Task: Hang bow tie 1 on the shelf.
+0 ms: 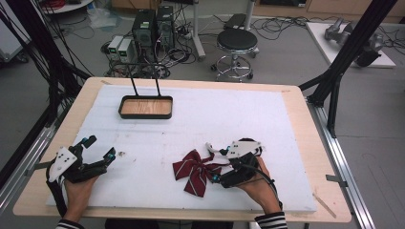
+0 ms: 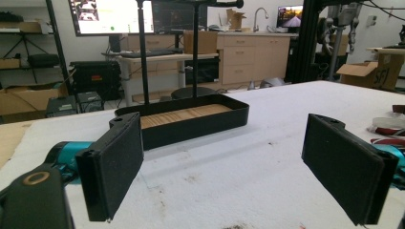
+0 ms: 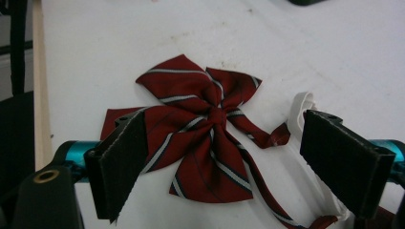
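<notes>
A dark red bow tie with white stripes [image 1: 196,171] lies flat on the white foam mat near the front edge, and a white strap [image 1: 212,147] trails from its right side. My right gripper [image 1: 216,164] is just right of the bow and points left at it. In the right gripper view the bow tie [image 3: 210,119] lies between and beyond the wide-apart jaws of that gripper [image 3: 224,117]. The pads do not press on it, and the white strap [image 3: 298,107] runs beside the right jaw. My left gripper [image 1: 100,148] rests open at the front left, with nothing between its jaws [image 2: 223,119].
A black tray with a wooden floor and an upright black frame [image 1: 145,107] stands at the back left of the mat [image 1: 267,124]; it is ahead of the left gripper [image 2: 191,121]. Beyond the table stand a stool [image 1: 236,43] and computer boxes [image 1: 153,26].
</notes>
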Demonstrator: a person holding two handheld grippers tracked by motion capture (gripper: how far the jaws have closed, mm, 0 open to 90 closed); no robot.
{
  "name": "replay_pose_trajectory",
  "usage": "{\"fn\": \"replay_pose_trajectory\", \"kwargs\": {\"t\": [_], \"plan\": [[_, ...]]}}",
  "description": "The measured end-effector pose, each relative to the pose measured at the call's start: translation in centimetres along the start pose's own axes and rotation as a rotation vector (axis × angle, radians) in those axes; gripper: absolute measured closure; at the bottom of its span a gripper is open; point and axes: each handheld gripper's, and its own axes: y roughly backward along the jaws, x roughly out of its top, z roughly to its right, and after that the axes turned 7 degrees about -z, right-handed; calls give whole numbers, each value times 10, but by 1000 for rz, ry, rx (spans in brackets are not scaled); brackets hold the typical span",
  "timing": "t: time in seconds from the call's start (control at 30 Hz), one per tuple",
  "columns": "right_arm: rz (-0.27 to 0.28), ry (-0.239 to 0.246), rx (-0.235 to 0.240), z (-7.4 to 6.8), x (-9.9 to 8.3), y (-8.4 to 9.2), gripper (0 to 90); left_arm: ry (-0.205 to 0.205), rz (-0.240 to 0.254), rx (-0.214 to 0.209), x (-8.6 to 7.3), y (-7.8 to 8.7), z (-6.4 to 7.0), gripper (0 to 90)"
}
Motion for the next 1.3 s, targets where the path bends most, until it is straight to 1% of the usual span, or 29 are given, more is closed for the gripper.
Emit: {"fn": "replay_pose_trajectory", "kwargs": {"t": [0.03, 0.07, 0.1, 0.13, 0.17, 0.27, 0.4, 0.43, 0.47, 0.5, 0.53, 0.63, 0.67, 0.7, 0.73, 0.87, 0.97, 1.1, 1.13, 1.3], "plan": [[0, 0, 0, 0, 0, 0, 157, 0, 0, 0, 0, 0, 0, 146], [-30, 1, 1, 1, 1, -4, 161, 0, 0, 0, 0, 0, 0, 145], [-46, 7, 3, 1, 2, -5, 170, 0, 0, 0, 0, 0, 0, 146], [-65, 18, -6, 1, 3, -8, 174, 0, 0, 0, 0, 0, 0, 145], [-65, 18, -6, 1, 3, -8, 174, 0, 0, 0, 0, 0, 0, 145], [-116, 20, 3, 0, 4, -15, 175, 0, 1, 0, 0, 0, 0, 145], [-153, 35, 4, 1, 6, -22, 177, 0, 0, 0, 0, 0, 0, 145], [-153, 35, 4, 1, 6, -22, 177, 0, 0, 0, 0, 0, 0, 146], [-170, 37, 1, 1, 7, -24, 193, 0, 0, 0, 0, 0, 0, 145], [-170, 37, 1, 1, 7, -24, 193, 0, 0, 0, 0, 0, 0, 146], [-187, 47, -2, 0, 8, -26, 215, 0, 0, 1, 0, 0, 0, 145], [-198, 51, 2, 0, 9, -28, 216, 0, 0, 1, 0, 0, 0, 146], [-218, 57, -5, 0, 10, -30, 223, 0, 0, 0, 0, 0, 0, 146], [-224, 62, -6, 0, 10, -32, 223, 0, 0, 0, 0, 0, 0, 145], [-237, 55, -4, 0, 10, -33, 224, 0, 0, 0, 0, 0, 0, 146], [-254, 44, -2, 1, 10, -37, 237, 0, 0, 0, 0, 0, 0, 146], [-284, 35, -8, 1, 10, -39, 244, 1, 0, 0, 0, 0, 0, 146], [-300, 32, -6, 4, 9, -42, 254, 0, 0, 0, 0, 0, 0, 146], [-307, 23, -3, 4, 9, -42, 266, 0, 0, 1, 0, 0, 0, 146], [-323, 13, -4, 6, 8, -44, 281, 0, 0, 1, 0, 0, 0, 146]]}}
